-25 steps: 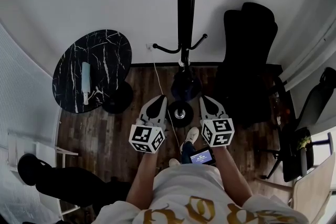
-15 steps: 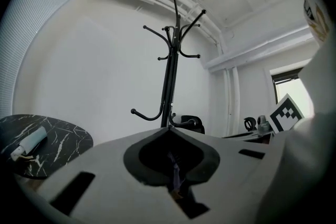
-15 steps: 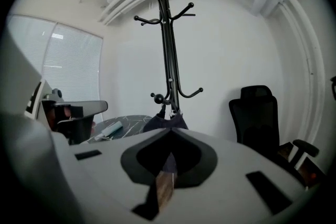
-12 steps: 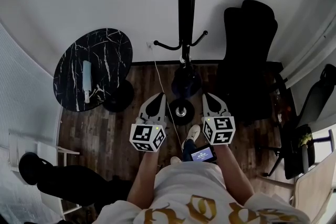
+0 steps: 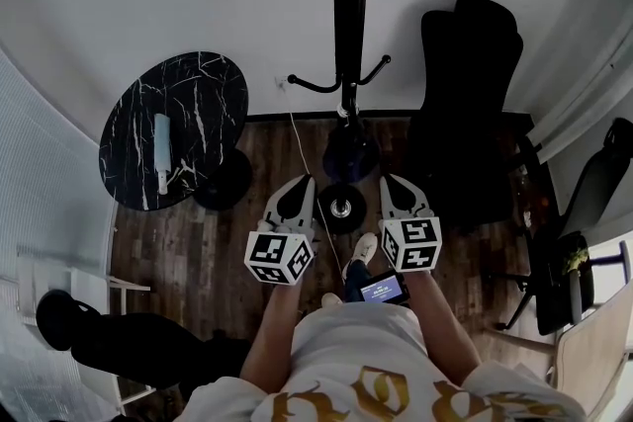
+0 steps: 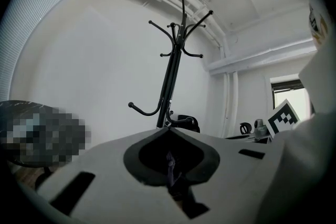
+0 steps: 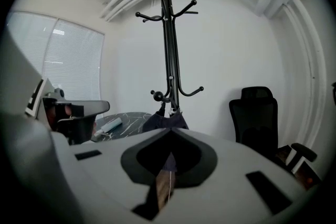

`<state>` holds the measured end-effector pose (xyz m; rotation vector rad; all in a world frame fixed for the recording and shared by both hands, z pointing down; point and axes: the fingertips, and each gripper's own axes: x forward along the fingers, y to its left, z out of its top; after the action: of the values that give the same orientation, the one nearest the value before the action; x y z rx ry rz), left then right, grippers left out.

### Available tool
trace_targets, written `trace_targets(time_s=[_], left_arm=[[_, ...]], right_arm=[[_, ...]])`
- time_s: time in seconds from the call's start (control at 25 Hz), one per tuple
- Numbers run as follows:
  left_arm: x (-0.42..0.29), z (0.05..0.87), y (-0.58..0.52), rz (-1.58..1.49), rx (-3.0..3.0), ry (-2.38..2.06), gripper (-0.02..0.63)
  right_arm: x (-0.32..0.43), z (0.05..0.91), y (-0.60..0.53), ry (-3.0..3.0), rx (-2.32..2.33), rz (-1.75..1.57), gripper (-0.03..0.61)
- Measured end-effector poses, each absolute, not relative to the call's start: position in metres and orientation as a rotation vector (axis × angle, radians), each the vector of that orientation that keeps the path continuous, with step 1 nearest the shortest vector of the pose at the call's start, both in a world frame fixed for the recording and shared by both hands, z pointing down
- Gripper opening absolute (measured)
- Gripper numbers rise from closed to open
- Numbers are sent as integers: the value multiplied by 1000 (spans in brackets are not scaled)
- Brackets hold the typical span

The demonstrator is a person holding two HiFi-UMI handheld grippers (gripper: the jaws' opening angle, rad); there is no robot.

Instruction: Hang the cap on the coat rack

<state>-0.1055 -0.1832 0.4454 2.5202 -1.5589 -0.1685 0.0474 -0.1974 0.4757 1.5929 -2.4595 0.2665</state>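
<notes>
Head view, L to R: dark marble table [image 5: 203, 104] at 10 o'clock w/ a pale blue oblong item [image 5: 161, 148] lying on it. A thin white cable [image 5: 297, 148] runs down toward the floor. Coat rack [image 5: 345, 25] at 12, its round base [image 5: 339, 209] on the wood floor. Black office chair [image 5: 465, 104] at 1–2 o'clock, near the rack, and a second chair [image 5: 593, 193] at 3. Nothing stands between the grippers and the rack pole.

Cap [image 5: 348, 151]: dark blue, hangs low on the rack by the lower hooks, just above the base.

Left gripper [image 5: 300, 188], at the base's 9 o'clock: jaws fully together, nothing between. Right gripper [image 5: 394, 190], at the base's 3 o'clock: jaws meet tip to tip, empty. Both are apart from the cap.

Left gripper view [image 6: 169, 128] shows the rack [image 6: 173, 68] full height w/ bare top hooks; cap not clear there. Right gripper view [image 7: 170, 130] shows the cap [image 7: 167, 122] dangling off a ball-tipped lower hook, and the table [image 7: 123, 120] at 9. Only the head view shows the phone [image 5: 381, 290] at the person's waist.
</notes>
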Motion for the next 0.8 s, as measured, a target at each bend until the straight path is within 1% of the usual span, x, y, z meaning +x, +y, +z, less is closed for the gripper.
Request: trace_targets(time_s=[0.8], left_arm=[[-96, 460, -201, -121, 2520, -1535, 20]], right_arm=[[58, 496, -208, -2428, 1586, 309, 11]])
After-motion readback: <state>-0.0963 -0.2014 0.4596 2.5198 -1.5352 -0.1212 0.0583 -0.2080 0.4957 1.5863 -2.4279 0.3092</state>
